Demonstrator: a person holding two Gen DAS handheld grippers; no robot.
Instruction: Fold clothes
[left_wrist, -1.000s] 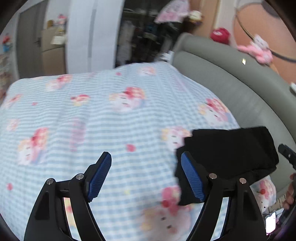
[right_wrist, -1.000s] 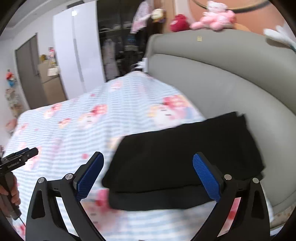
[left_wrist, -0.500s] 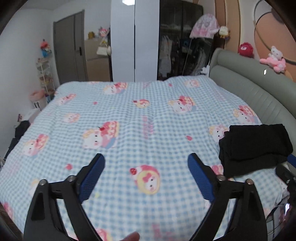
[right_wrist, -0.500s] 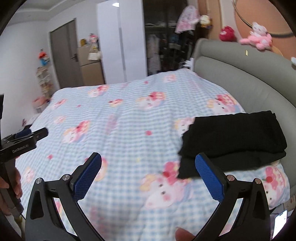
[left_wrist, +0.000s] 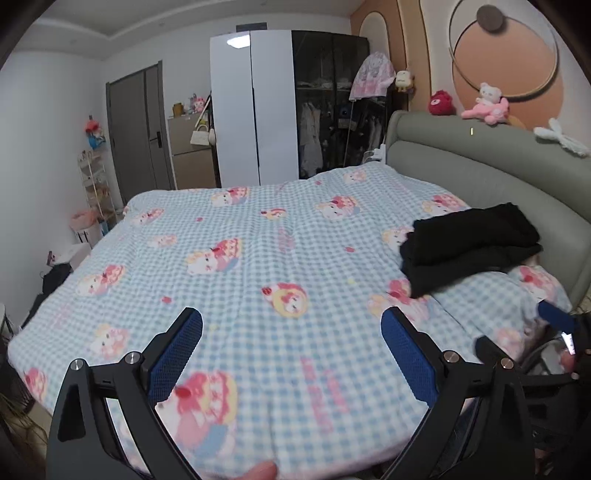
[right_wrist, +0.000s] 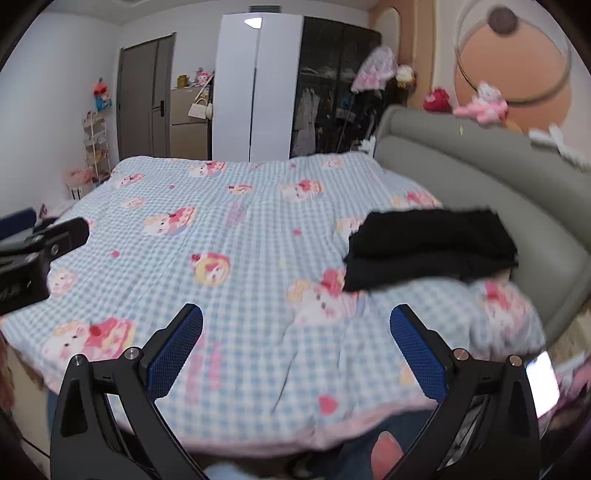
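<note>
A folded black garment (left_wrist: 469, 243) lies on the blue checked bedcover (left_wrist: 229, 302) at the right, close to the grey headboard (left_wrist: 480, 177). In the right wrist view the same black garment (right_wrist: 428, 243) sits ahead and to the right. My left gripper (left_wrist: 291, 317) is open over the near part of the bed, with nothing between its blue pads (left_wrist: 177, 350). My right gripper (right_wrist: 295, 312) is open too, empty, well short of the garment. Each view catches the other tool at its edge.
A white and black wardrobe (left_wrist: 280, 107) and a grey door (left_wrist: 136, 129) stand past the far side of the bed. Plush toys (left_wrist: 484, 107) rest on top of the headboard. A phone (right_wrist: 541, 384) shows at the lower right, off the bed's near corner.
Both grippers have pulled back from the black garment toward the near edge of the bed. The left jaws opened wider. The garment stays folded by the headboard.
</note>
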